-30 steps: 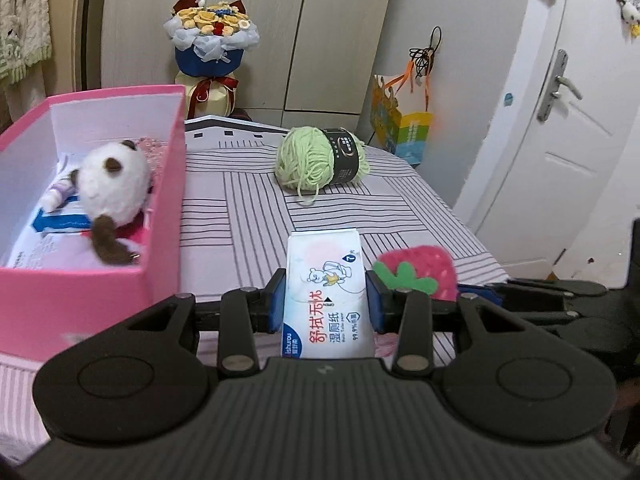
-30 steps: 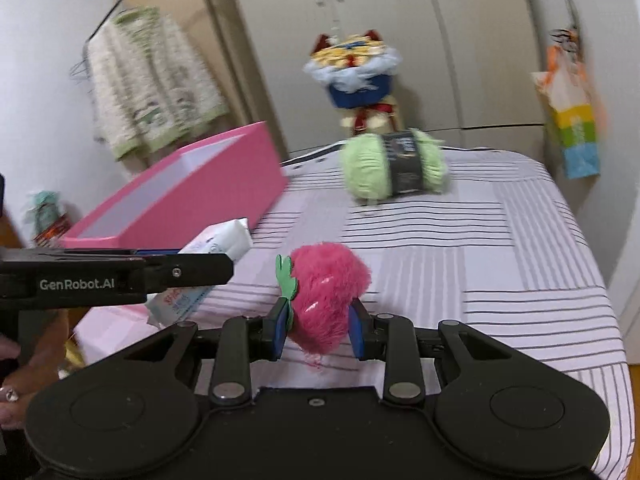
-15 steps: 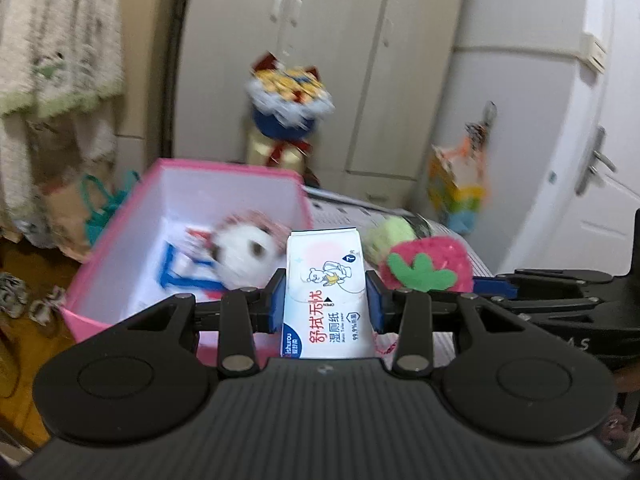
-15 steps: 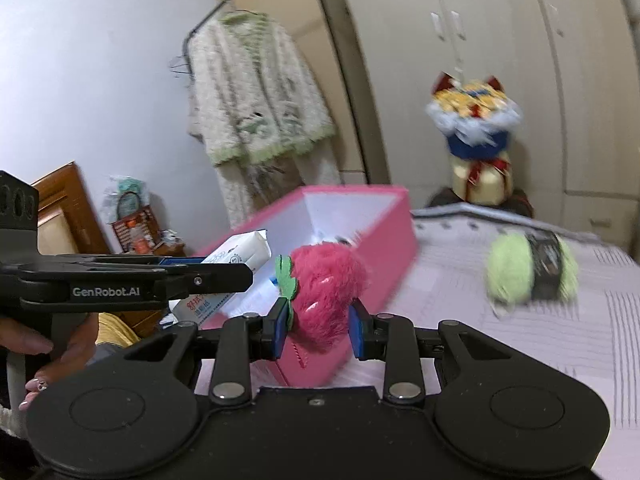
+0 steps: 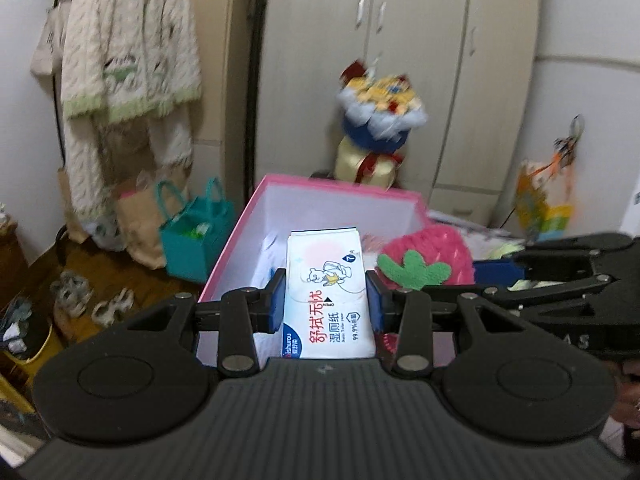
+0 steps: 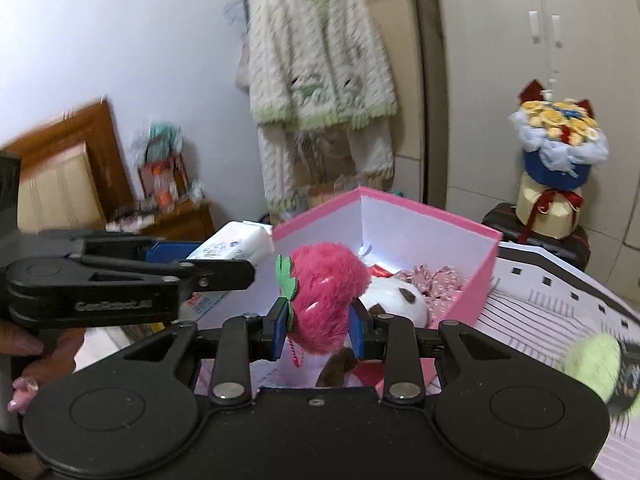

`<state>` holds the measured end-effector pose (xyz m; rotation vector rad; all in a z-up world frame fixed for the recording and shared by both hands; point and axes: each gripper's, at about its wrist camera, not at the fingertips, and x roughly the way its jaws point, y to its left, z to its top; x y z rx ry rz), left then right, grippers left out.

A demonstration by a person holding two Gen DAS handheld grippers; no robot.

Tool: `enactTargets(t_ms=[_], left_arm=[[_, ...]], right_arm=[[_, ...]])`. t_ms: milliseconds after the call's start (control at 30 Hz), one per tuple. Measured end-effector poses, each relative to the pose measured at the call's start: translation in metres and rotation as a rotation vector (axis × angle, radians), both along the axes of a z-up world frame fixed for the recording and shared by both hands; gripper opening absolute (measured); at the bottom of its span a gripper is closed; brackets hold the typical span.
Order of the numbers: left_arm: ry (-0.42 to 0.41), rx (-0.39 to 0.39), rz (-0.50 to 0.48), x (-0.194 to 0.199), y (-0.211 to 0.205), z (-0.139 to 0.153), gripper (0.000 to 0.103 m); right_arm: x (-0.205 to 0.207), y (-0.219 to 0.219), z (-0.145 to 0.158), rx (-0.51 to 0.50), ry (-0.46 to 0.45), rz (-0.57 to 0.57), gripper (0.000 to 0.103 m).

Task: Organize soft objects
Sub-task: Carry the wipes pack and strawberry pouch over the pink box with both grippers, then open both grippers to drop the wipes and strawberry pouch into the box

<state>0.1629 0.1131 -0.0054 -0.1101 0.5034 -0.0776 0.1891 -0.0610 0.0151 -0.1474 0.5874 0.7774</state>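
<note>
Room: bedroom corner, tall pale wardrobe at the back, knitted cream-and-green cardigan hanging to its left.
Surface: striped bedspread off to the right, pink box sitting on it, open at the top, white inside.
Left gripper: partly closed, blue pads clamped on both sides of a white pack of wet wipes with red lettering and a small cartoon bear.
Wipes: up in the air, held over the near end of the pink box, long side pointing away from the camera.
Right gripper: partly closed too, squeezing a fluffy pink strawberry toy between its pads, green felt leaf on the left side, thin pink cord dangling beneath.
Strawberry: hovering over the box opening, just beside the wipes, left gripper close on its left in the right wrist view.
Inside the box: white plush panda with dark patches, pink floral fabric beyond it, more white packaging at the bottom.
Yarn: pale green ball with a dark band, lying on the bedspread at the right edge, blurred.
Background bits: bouquet in blue wrap on a cream base near the wardrobe, teal bag on the wooden floor.
Person: fingers with pink nails wrapped around the left gripper's handle.
</note>
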Motion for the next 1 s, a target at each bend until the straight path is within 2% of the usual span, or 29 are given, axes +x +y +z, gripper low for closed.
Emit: enactTargets(t_ms=[267,400,533,667,833,1000], left_arm=[[0.109,0.031,-0.009,0.033,0.011,-0.018,0.039],[0.141,0.0,0.001,0.043,0.02,-0.019,0.039],[0.155,0.014,0.005,0.046,0.02,-0.02,0.04],[0.141,0.019,0.027,0.044,0.019,-0.017,0.041],[0.115,-0.016,-0.004,0.029,0.023,-0.005,0.045],[0.098,-0.01,-0.055,0.012,0.017,0.009,0.05]], right_arm=[[0.036,0.035,-0.022,-0.168,0.032,0.11,0.036],[0.043,0.041,-0.026,-0.183,0.044,0.174,0.037],[0.048,0.047,-0.032,-0.202,0.051,0.18,0.04],[0.039,0.044,-0.031,-0.163,0.013,0.181,0.052],[0.022,0.018,-0.015,-0.107,-0.03,0.124,0.052],[0.0,-0.031,0.006,-0.051,-0.055,0.021,0.054]])
